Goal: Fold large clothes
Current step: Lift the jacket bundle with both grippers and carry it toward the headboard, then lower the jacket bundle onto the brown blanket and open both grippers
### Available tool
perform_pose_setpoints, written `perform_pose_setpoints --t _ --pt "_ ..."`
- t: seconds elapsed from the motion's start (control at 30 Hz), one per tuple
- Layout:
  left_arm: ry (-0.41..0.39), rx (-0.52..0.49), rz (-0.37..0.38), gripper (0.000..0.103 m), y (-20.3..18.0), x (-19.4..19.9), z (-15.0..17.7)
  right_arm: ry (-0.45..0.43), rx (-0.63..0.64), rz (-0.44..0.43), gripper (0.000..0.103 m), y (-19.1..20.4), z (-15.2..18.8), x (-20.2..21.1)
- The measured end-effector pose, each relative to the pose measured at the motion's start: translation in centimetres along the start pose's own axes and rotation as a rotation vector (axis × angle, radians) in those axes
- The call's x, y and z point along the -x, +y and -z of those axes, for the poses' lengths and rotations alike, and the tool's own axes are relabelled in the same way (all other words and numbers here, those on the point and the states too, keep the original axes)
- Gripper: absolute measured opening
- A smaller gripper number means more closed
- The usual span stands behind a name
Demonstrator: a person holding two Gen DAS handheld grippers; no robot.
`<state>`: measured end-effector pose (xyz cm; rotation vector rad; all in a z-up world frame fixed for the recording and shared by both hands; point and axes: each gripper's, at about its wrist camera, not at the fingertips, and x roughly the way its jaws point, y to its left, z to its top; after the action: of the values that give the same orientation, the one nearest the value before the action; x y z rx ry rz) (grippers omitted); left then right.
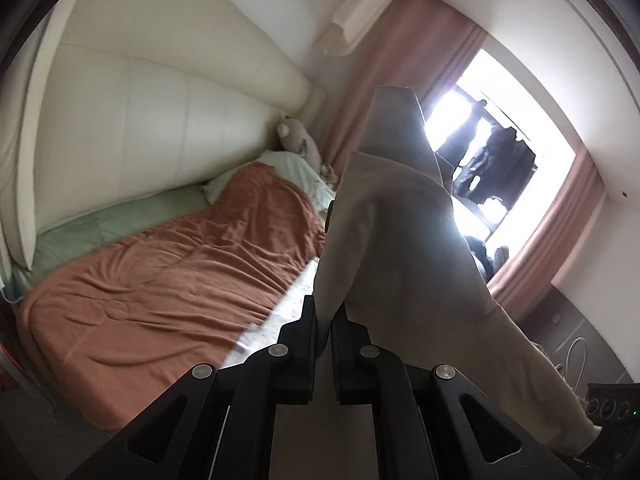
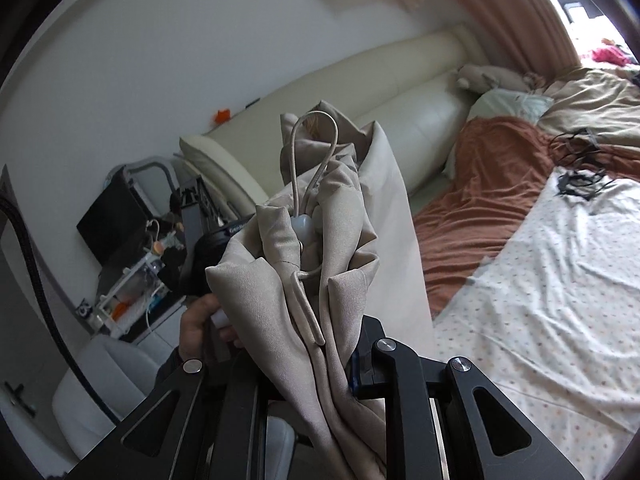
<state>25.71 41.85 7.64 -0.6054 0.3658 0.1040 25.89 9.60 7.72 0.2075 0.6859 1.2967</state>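
Gripping the beige garment point(image 1: 400, 240) aloft over the bed point(image 2: 540, 280), both tongs pinch fabric: the left tongs point(image 1: 323, 320) are clamped on a thin edge, the right tongs point(image 2: 320, 352) on a bunched hem with its drawstring toggle point(image 2: 301, 226), probably to spread it flat before folding.

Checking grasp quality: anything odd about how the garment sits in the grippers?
Yes. The right gripper clamps a thick, crumpled wad of the beige garment, with its drawcord loop sticking up loose. The left gripper pinches one thin edge.
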Motion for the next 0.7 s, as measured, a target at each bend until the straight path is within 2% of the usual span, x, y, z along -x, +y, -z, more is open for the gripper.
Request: perform_pose_setpoints --t 0.4,0.53,0.7 --pt "-0.079 0.036 -0.206 0.005 10.8 2.6 -6.2 0.197 0.03 -0.159 0.017 3.3 -1.2 -18.0" --pt "-0.091 0.026 -0.266 0.005 12.8 2.7 -7.6 0.249 0.008 -0.204 0.017 2.9 -0.8 -22.4" --pt "-0.068 0.029 -0.315 0.005 15.3 0.5 -8.5 0.304 -0.043 -0.23 0.017 0.3 -0.2 -26.9"
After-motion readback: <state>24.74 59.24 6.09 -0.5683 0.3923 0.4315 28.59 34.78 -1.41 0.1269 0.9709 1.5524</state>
